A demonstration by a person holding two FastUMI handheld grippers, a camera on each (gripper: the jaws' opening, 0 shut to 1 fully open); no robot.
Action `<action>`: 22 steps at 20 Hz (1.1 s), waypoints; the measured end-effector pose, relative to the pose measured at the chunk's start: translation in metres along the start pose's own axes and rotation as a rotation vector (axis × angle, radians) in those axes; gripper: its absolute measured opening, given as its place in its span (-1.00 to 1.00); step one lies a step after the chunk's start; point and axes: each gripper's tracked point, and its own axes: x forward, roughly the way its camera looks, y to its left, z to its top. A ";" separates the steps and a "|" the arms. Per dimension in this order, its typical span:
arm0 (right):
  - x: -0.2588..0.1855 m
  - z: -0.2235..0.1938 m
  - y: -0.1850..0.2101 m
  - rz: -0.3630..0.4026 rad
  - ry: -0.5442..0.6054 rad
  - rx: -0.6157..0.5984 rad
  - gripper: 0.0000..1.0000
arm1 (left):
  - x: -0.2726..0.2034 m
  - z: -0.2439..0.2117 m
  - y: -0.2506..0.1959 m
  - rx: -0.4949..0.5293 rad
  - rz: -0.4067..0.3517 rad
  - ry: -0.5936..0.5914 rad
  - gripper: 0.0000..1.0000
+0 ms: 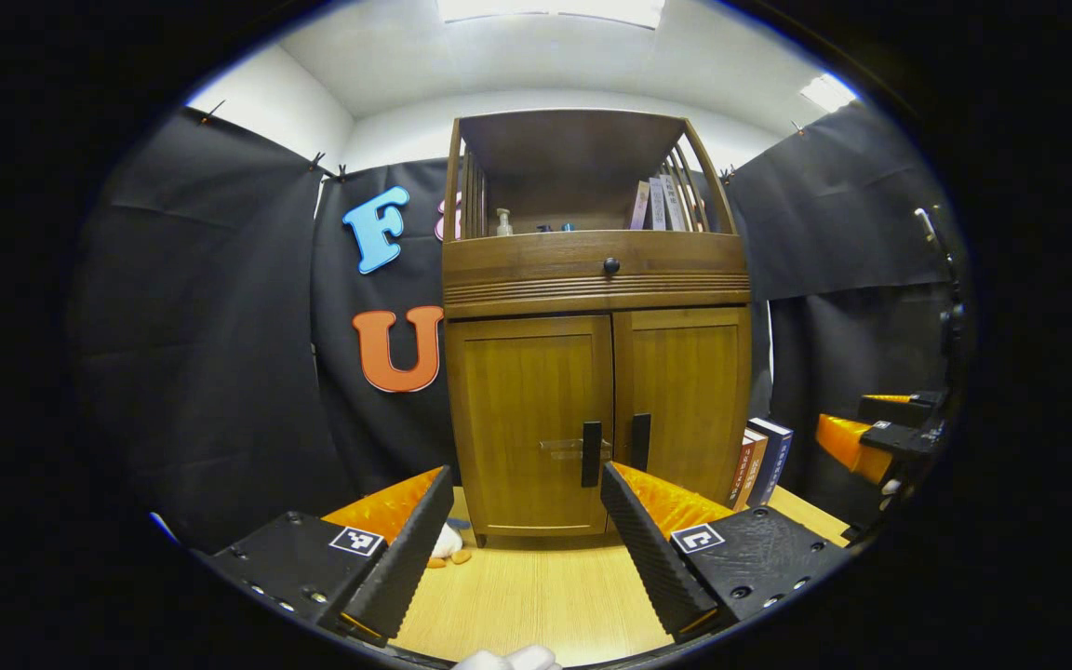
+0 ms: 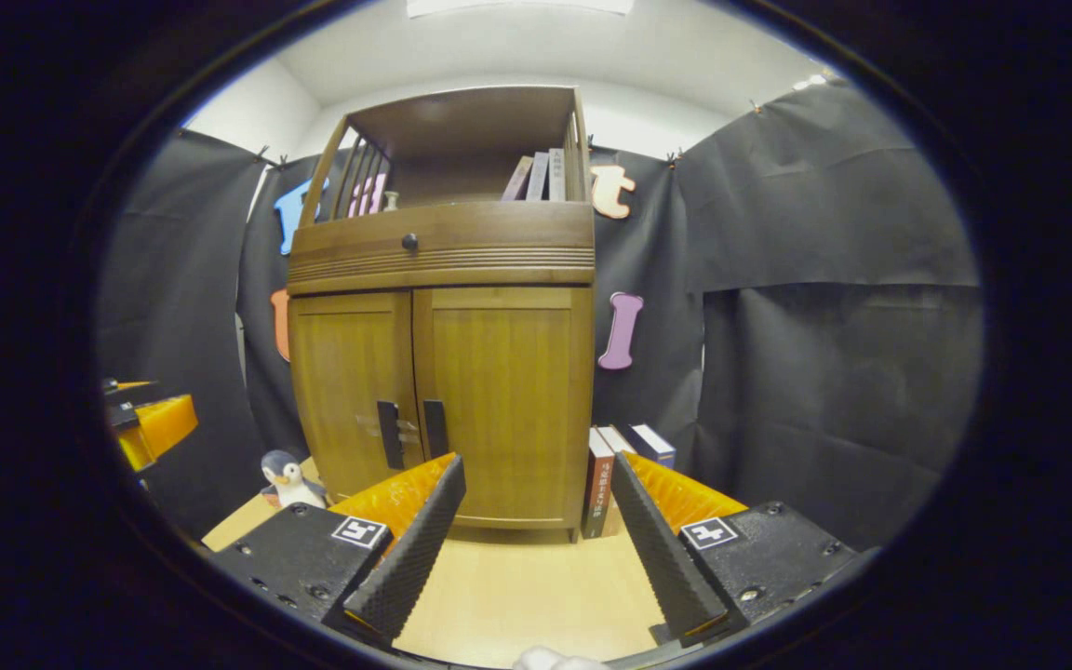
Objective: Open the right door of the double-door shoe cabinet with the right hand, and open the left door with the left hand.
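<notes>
shoe cabinet stands on the table ahead, both doors closed. left gripper and right gripper both gape wide, empty. doors look stiff, hinged wood; likely light. grab the vertical handles: right handle, left handle.

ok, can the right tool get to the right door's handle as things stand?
Probably yes. The right tool is open and faces the cabinet across bare tabletop. The right door handle is exposed, door shut. The books stand off to the side of the cabinet, out of that line.
</notes>
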 end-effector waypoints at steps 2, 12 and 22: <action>0.019 -0.002 0.009 0.017 -0.002 0.003 0.99 | 0.001 0.001 -0.002 -0.004 0.008 0.005 0.92; 0.153 -0.028 0.078 0.116 0.058 0.040 1.00 | 0.002 0.001 -0.003 0.030 0.096 0.017 0.92; 0.250 -0.065 0.126 0.173 0.109 0.000 1.00 | 0.017 -0.013 -0.007 0.025 0.181 0.065 0.92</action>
